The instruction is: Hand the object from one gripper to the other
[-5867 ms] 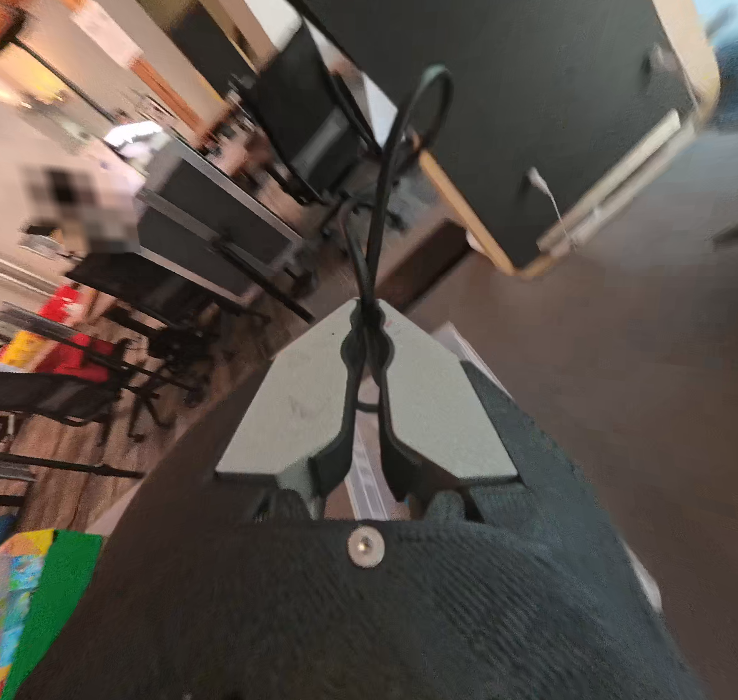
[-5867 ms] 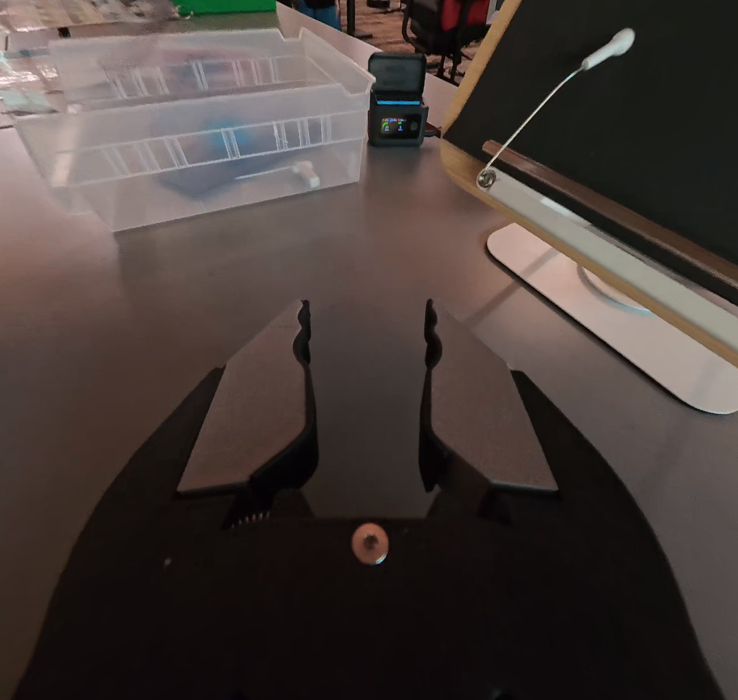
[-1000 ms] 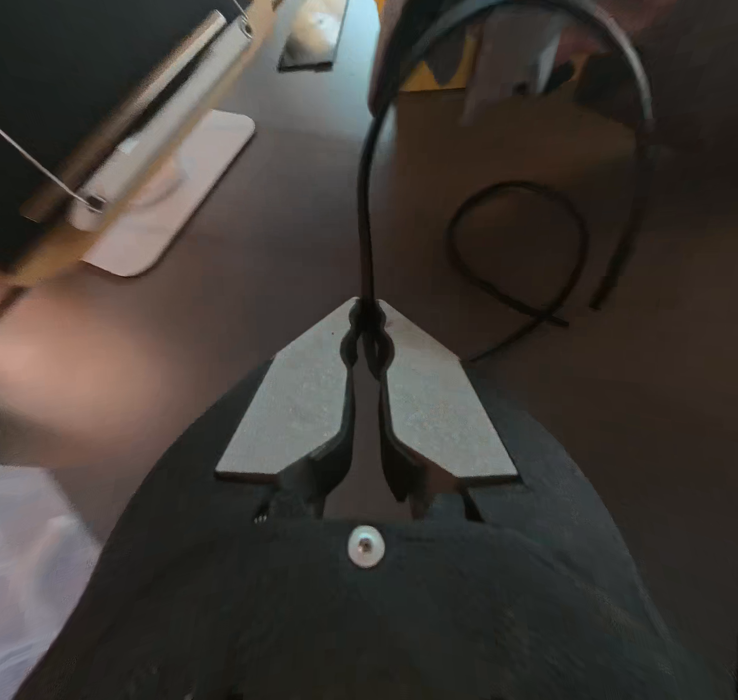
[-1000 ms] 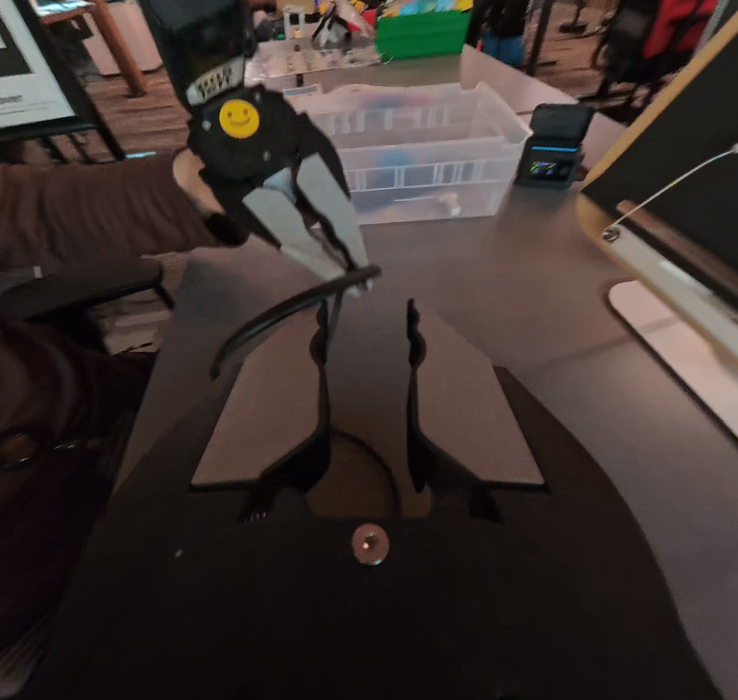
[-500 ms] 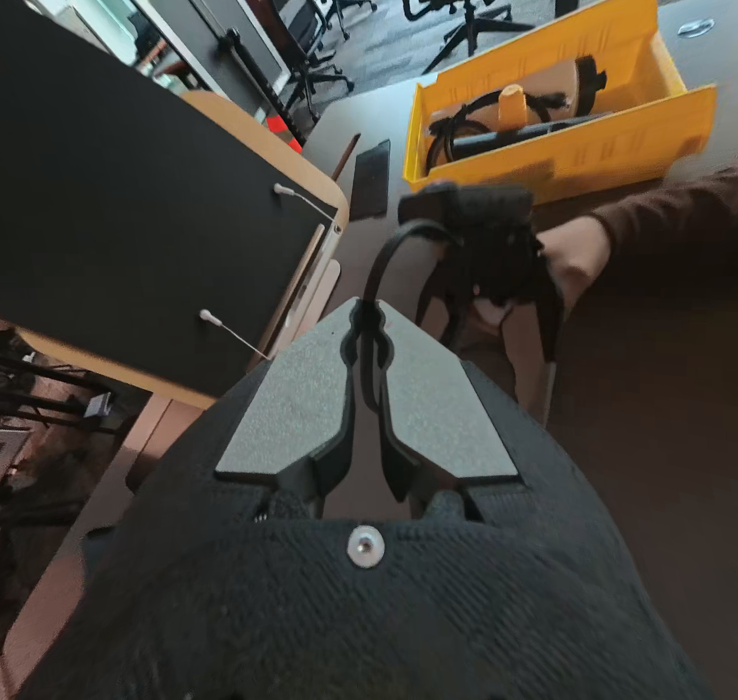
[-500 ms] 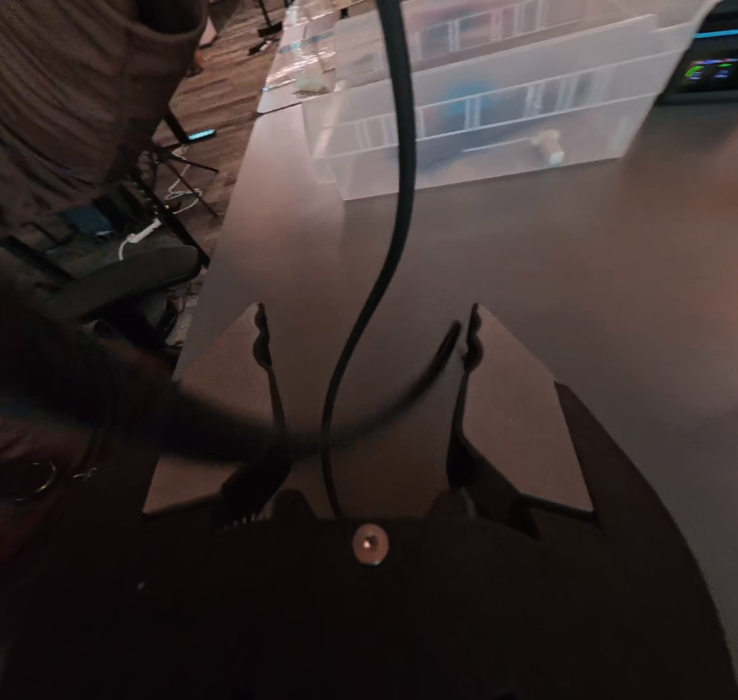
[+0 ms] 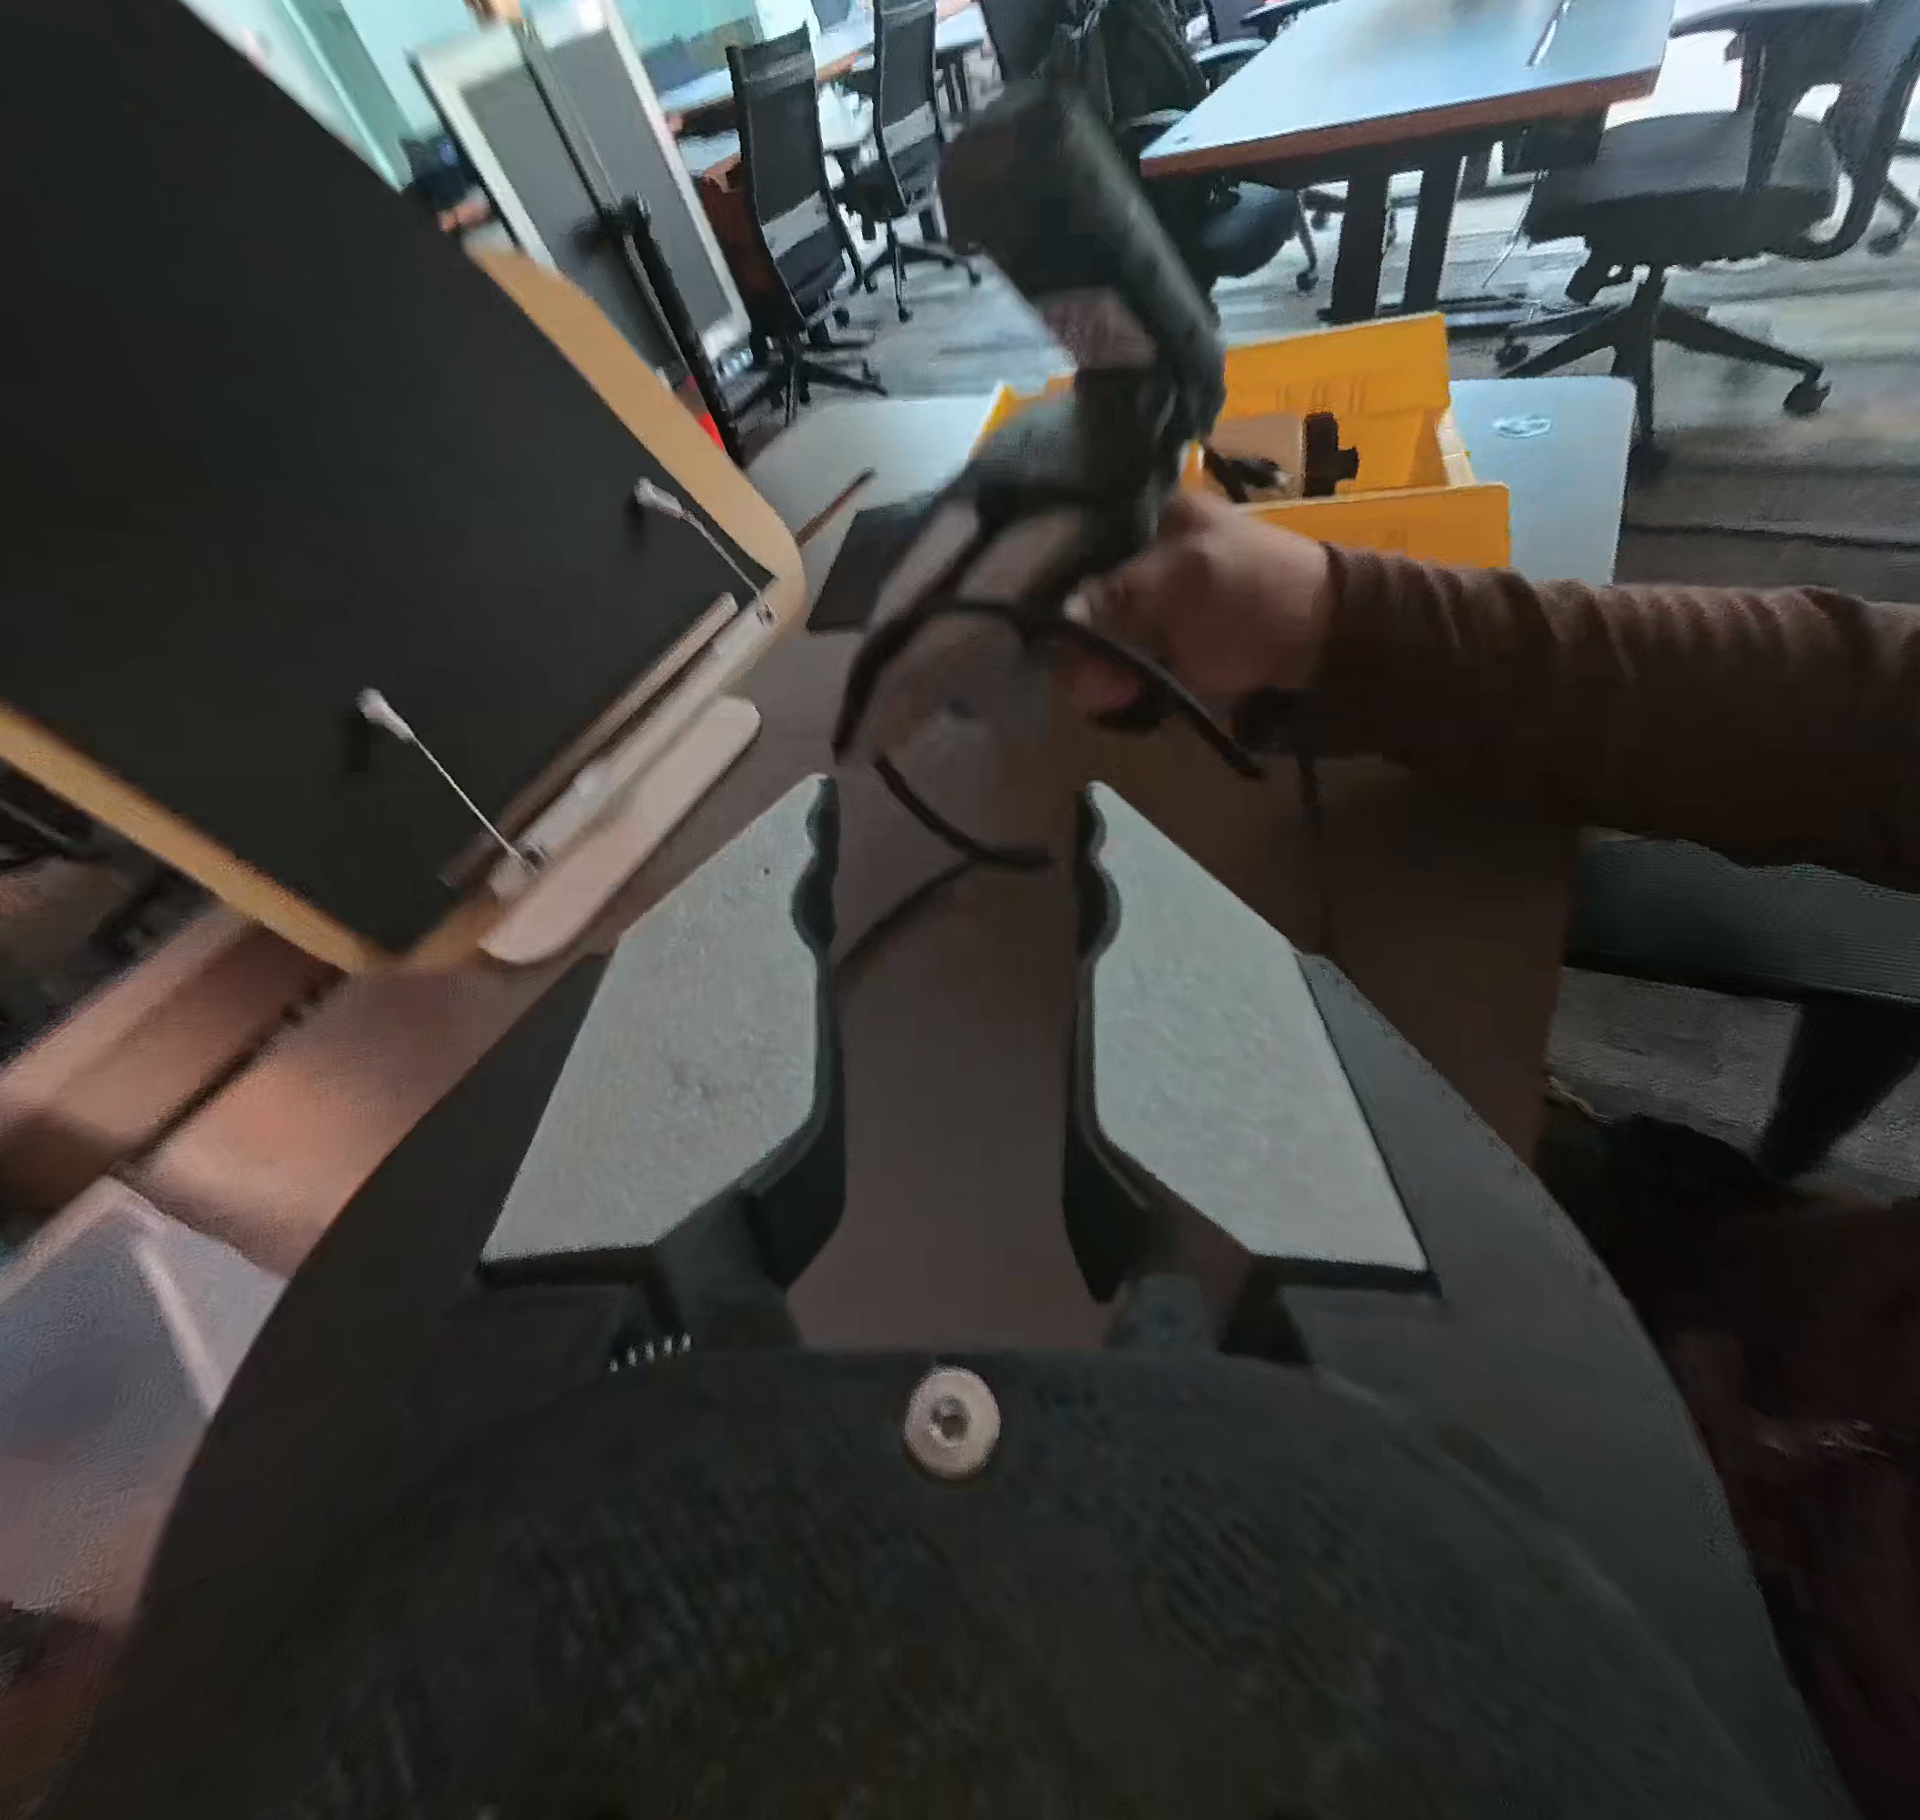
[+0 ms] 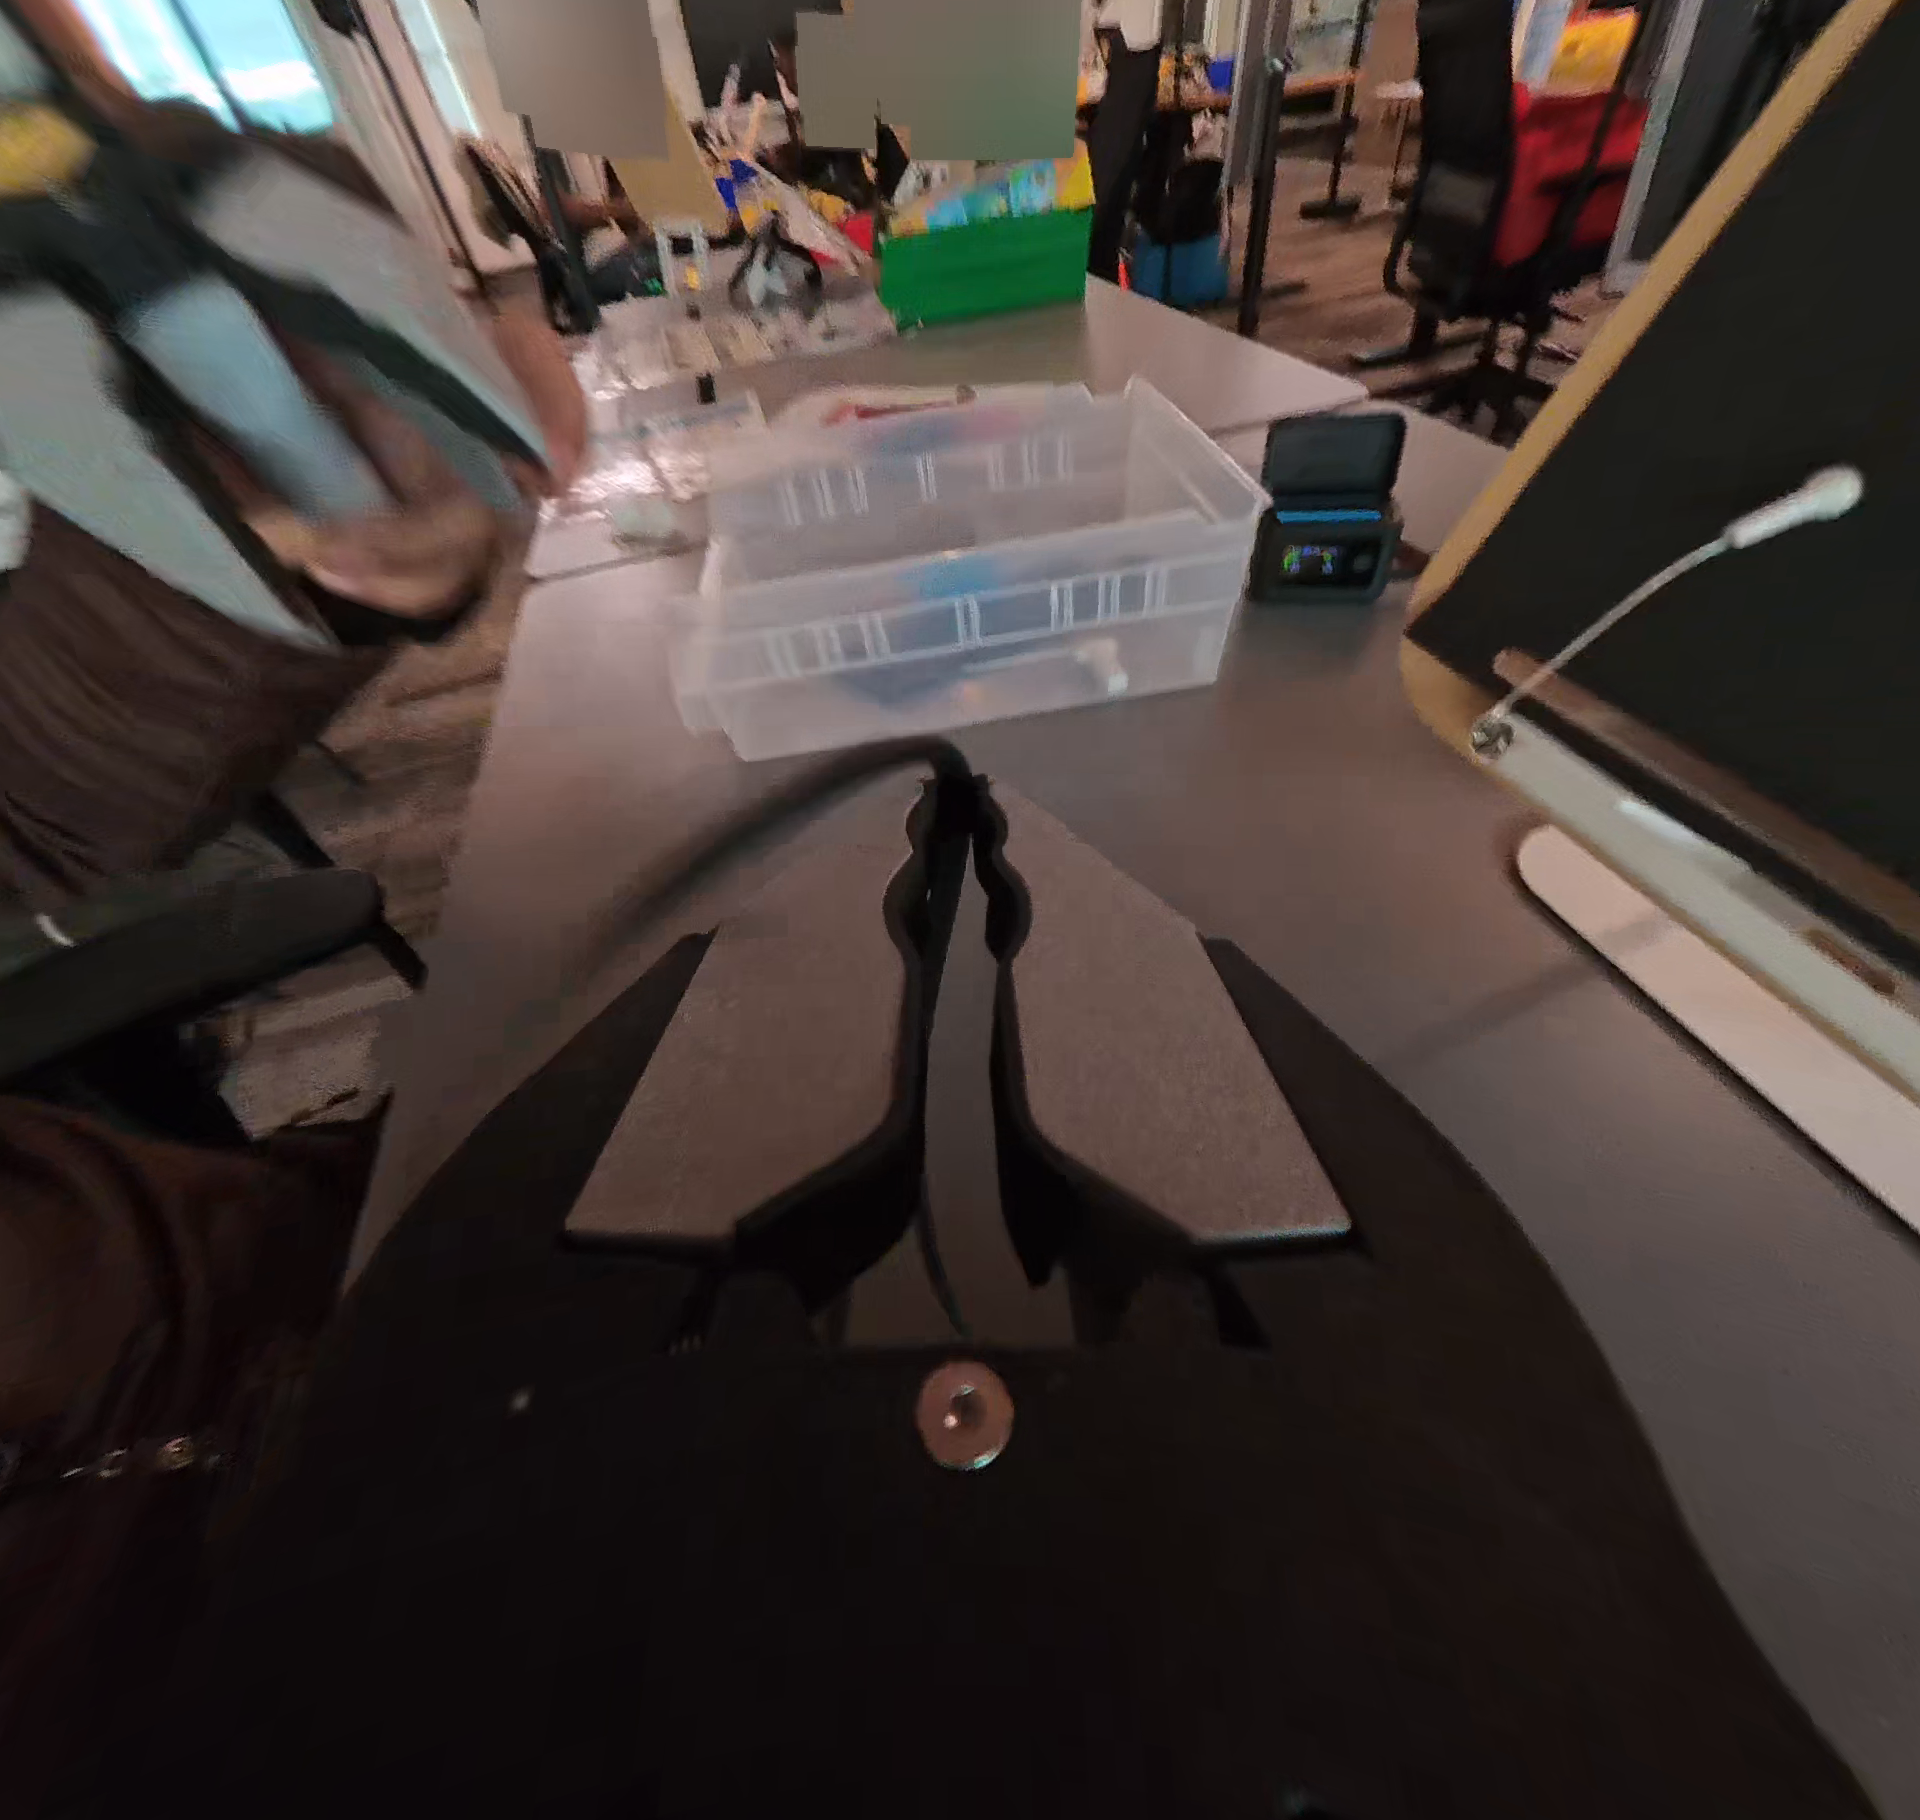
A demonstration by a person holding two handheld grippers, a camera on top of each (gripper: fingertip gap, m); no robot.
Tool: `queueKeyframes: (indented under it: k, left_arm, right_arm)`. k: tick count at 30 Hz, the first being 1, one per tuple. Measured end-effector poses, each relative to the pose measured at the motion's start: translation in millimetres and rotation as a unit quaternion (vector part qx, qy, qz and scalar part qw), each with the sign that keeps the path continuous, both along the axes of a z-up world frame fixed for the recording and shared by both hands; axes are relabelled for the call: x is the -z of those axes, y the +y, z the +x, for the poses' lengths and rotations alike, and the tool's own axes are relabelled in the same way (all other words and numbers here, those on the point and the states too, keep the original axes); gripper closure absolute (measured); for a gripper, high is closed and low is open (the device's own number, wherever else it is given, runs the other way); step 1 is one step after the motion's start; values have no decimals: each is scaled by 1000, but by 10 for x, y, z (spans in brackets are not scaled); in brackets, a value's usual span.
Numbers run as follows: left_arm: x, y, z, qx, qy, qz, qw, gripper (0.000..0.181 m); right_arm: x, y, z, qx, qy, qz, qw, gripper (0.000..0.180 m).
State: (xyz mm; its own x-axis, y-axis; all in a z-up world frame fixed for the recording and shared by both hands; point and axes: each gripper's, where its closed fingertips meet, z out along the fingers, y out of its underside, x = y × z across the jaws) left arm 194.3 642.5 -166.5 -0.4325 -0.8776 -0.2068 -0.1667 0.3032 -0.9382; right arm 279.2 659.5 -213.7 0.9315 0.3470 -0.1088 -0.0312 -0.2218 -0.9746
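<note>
My left gripper [image 7: 951,835] stands with its fingers [image 7: 707,1032] spread wide and nothing between them. To its left, in the left wrist view, a black board with a tan wooden rim [image 7: 312,482] leans on a pale stand on the brown bench [image 7: 343,1074], two thin wire clips lying across its face. A corner of a clear plastic bin [image 7: 94,1355] shows at the lower left edge. Straight ahead of my open fingers, a thin black cable [image 7: 935,825] hangs in the air in loose loops, its upper part running up into my right gripper [image 7: 914,648], which is blurred and tilted above the bench, held by my right hand [image 7: 1195,607] in a brown sleeve. Behind it sits a yellow bin [image 7: 1361,451] with dark items in it, then office chairs and long tables farther off.

In the right wrist view, my left gripper [image 8: 270,440] shows as a blur at the far left, apart from the cable. In the middle, a clear plastic bin [image 8: 966,575] rests on the grey bench [image 8: 1299,835], with a green box [image 8: 982,274] behind it and a small black device with a lit screen [image 8: 1325,523] just beside its right end. My right gripper [image 8: 956,814] has its fingers [image 8: 1122,1043] pressed nearly together, pinching the black cable [image 8: 790,804] at their tips; the cable arcs away to the left and a short length runs back between the fingers. At the far right stands the black board [image 8: 1714,440] on its pale stand.
</note>
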Motion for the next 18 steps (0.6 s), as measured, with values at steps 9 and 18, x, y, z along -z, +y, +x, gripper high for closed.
queueKeyframes:
  k: [9,18]
  left_arm:
    - [608,-217,361,45,44,-98,993,140]
    - [-422,408,311,19,8,-59,998,181]
  right_arm:
    - [-711,-61,-680,-106,-1,67,992,179]
    - [-559,-293,-137,-17,-10,0,1000,121]
